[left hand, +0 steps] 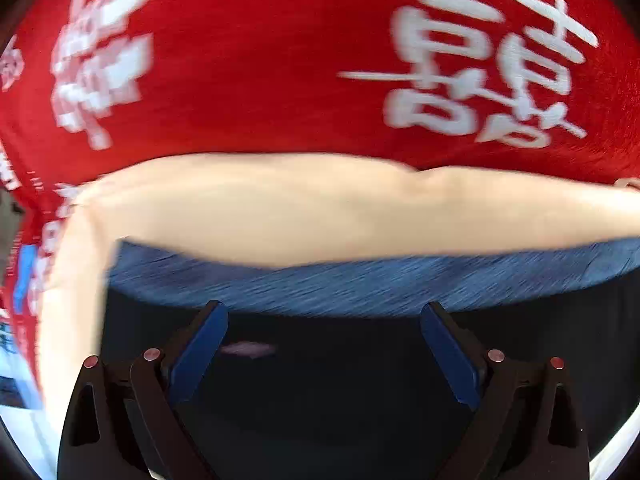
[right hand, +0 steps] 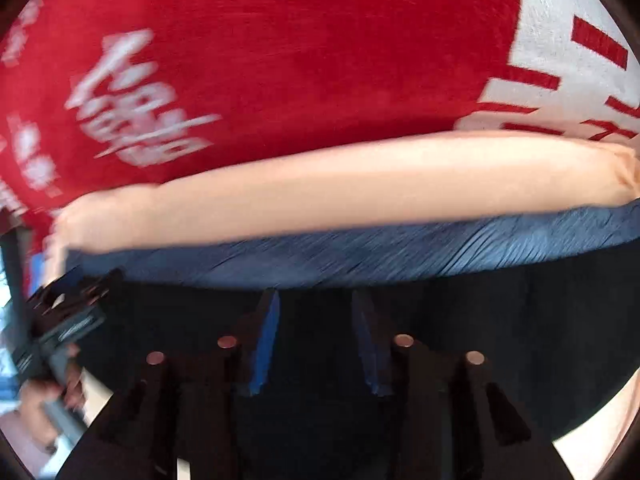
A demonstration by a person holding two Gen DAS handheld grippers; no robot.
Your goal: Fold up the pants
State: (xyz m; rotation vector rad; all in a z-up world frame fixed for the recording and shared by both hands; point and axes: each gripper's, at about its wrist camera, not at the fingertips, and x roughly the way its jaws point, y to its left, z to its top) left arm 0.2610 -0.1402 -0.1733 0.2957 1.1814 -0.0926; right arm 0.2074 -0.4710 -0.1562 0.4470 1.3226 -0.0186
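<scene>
Both the left gripper and right gripper hang released over the dark pants, spread flat beside the red banner, seemingly poised to pinch an edge.

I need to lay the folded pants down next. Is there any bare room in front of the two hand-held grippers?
Little shows. Ahead of the left hand-held gripper and right hand-held gripper lies black fabric, then blue cloth, a bare forearm and a red printed shirt. Only pale slivers at the lower corners look bare.
</scene>
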